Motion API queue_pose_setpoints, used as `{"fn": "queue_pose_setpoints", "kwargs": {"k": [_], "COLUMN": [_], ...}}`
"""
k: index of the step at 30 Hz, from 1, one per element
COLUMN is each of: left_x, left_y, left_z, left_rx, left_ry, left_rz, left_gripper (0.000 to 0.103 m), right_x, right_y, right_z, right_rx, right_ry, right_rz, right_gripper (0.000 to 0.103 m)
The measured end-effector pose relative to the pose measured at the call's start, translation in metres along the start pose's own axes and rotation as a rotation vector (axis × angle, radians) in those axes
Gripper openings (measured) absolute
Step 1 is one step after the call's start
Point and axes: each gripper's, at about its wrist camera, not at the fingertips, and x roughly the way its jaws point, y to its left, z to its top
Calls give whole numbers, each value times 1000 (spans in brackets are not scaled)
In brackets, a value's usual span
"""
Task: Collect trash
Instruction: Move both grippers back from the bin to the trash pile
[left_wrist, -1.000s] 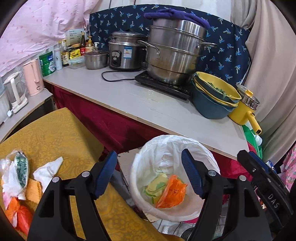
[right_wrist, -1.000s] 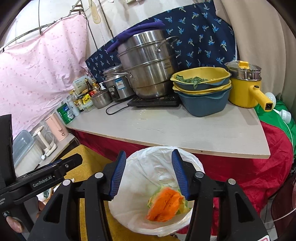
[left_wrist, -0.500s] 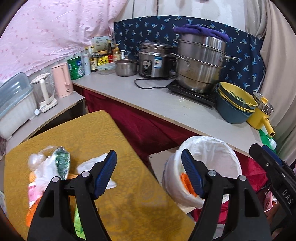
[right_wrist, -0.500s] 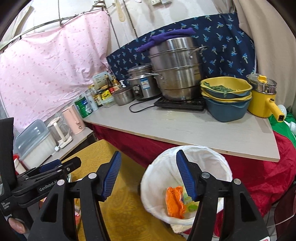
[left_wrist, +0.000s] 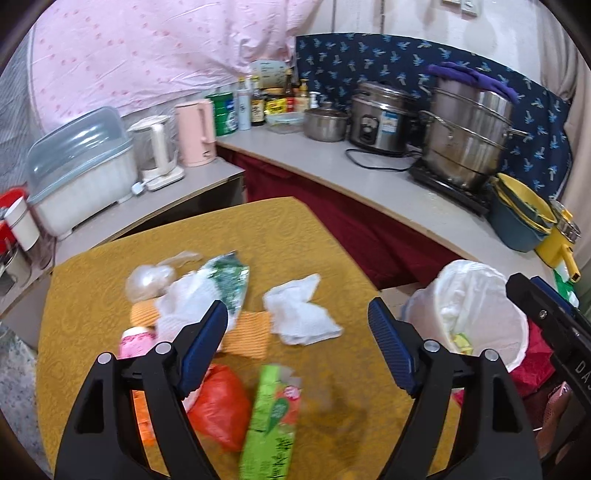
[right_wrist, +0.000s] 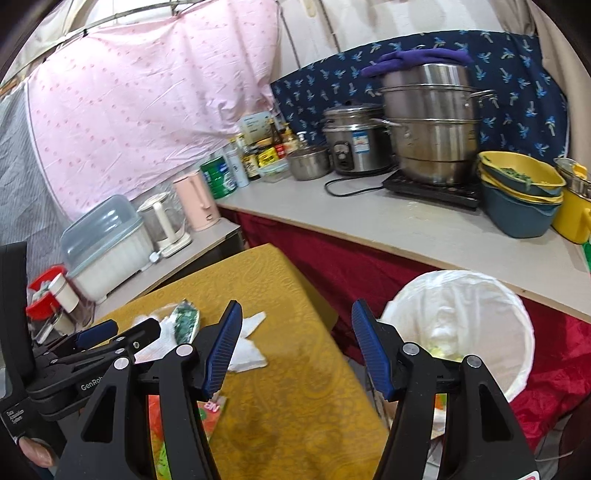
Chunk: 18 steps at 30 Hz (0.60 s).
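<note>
Trash lies on the yellow table: a white crumpled tissue, a green-and-white wrapper, a clear plastic bag, an orange-red bag, a green carton and a pink bottle. My left gripper is open and empty above the table, over the trash. My right gripper is open and empty above the table's right edge. A white-lined trash bin stands right of the table and holds some scraps; it also shows in the left wrist view.
A grey counter with red skirt runs behind, carrying a steel steamer pot, rice cooker, stacked yellow and blue bowls, kettles and bottles. A covered dish rack stands left.
Both grippers have swung left, away from over the bin toward the table. The trash pile has come into fuller view under the left gripper. Both stay open and empty.
</note>
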Motion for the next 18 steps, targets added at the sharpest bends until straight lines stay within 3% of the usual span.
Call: {"fn": "queue_pose_setpoints", "kwargs": {"k": [10,15,18], "left_x": [11,24,32], "left_y": [88,116,128], "left_z": [-22,-29,-30], "left_rx": [-108,-146,-161], "left_ry": [59,90,103], "left_rz": [109,134,141], "left_gripper": [75,75,81], "right_x": [44,76,99], "right_y": [53,75,87], "right_z": [-25,-38,-43], "right_rx": [-49,-78,-97], "right_ry": [97,151,181], "right_rz": [50,60,65], "right_gripper": [60,60,60]}}
